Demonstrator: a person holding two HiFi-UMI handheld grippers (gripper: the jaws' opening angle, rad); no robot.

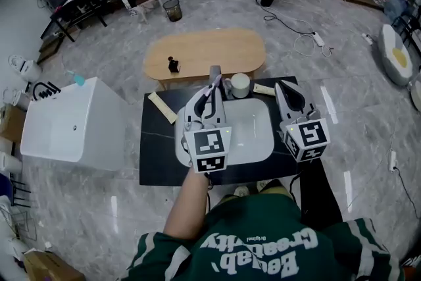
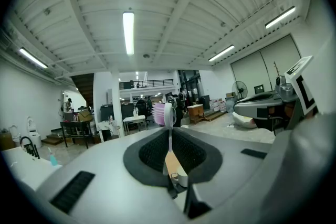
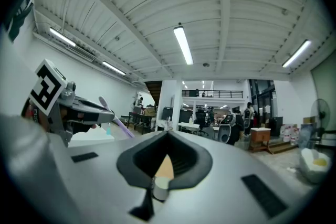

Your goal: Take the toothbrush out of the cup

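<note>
My left gripper (image 1: 214, 83) is held above the white sink (image 1: 256, 138), shut on a toothbrush (image 1: 212, 90). In the left gripper view the thin handle runs up between the closed jaws (image 2: 169, 131), and the pink-bristled head of the toothbrush (image 2: 166, 113) stands clear above the tips. The white cup (image 1: 239, 85) stands on the black table just right of that gripper, apart from the brush. My right gripper (image 1: 281, 85) hovers to the right of the cup, its jaws (image 3: 168, 136) together with nothing between them. The right gripper view shows the left gripper (image 3: 79, 110) with the toothbrush (image 3: 113, 119) sticking out.
The black table (image 1: 158, 154) holds the sink, a beige block (image 1: 162, 107) at its left and another beige piece (image 1: 263, 89) behind the cup. Beyond stands an oval wooden table (image 1: 204, 52) with a small dark bottle (image 1: 173, 65). A white cabinet (image 1: 72, 122) stands left.
</note>
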